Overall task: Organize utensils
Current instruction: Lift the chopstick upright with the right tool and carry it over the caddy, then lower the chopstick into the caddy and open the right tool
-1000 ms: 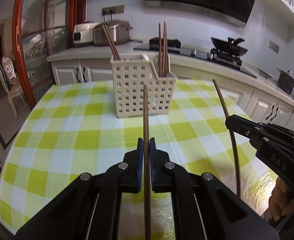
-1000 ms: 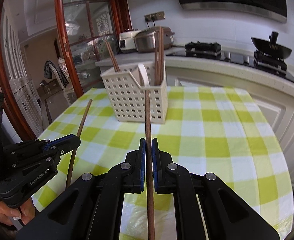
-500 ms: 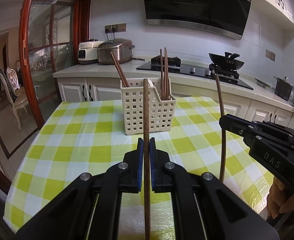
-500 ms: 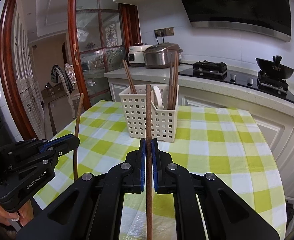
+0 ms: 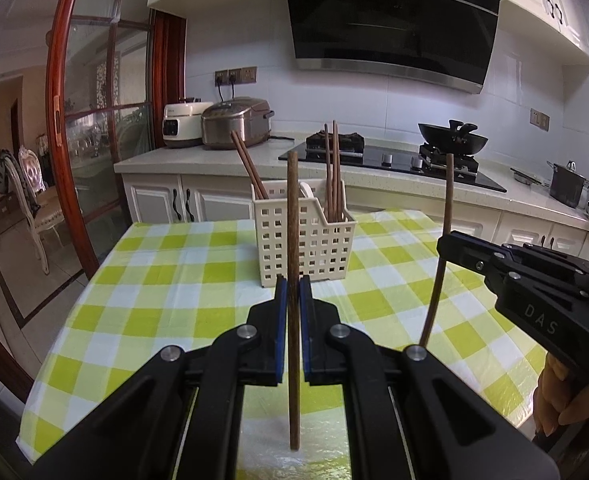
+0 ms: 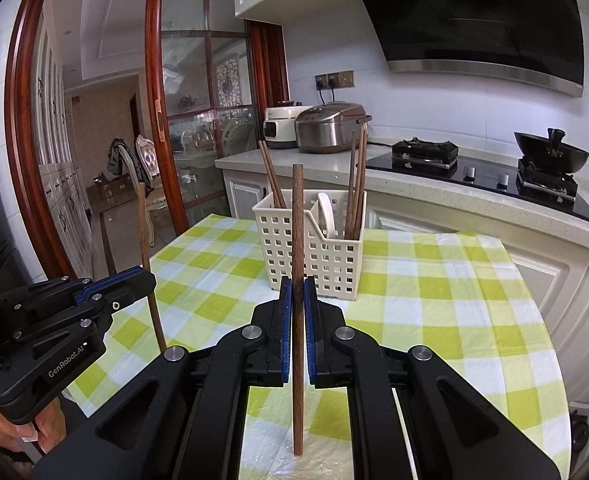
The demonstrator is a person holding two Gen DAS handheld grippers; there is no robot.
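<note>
My left gripper (image 5: 293, 286) is shut on a brown wooden chopstick (image 5: 293, 216) that stands upright between its blue pads. My right gripper (image 6: 297, 287) is shut on a second chopstick (image 6: 297, 220), also upright. Each gripper shows in the other's view: the right gripper (image 5: 448, 242) with its chopstick (image 5: 446, 196) at the right, the left gripper (image 6: 144, 278) with its chopstick (image 6: 143, 224) at the left. Ahead on the table stands a white perforated utensil basket (image 5: 306, 236) (image 6: 314, 248) holding several chopsticks and a white spoon (image 6: 326, 210). Both grippers hover above the table, short of the basket.
The round table wears a green-and-white checked cloth (image 5: 166, 280) (image 6: 434, 292). Behind it runs a kitchen counter (image 5: 198, 164) with rice cookers (image 5: 236, 122), a hob and a wok (image 5: 452, 140). A red-framed glass door (image 5: 94, 128) and a chair (image 5: 34, 200) lie to the left. A hand (image 5: 562, 400) holds the right gripper.
Both grippers have risen and tilted up with their chopsticks; the basket now sits lower and farther in view and more of the hood and wall cabinets shows.
</note>
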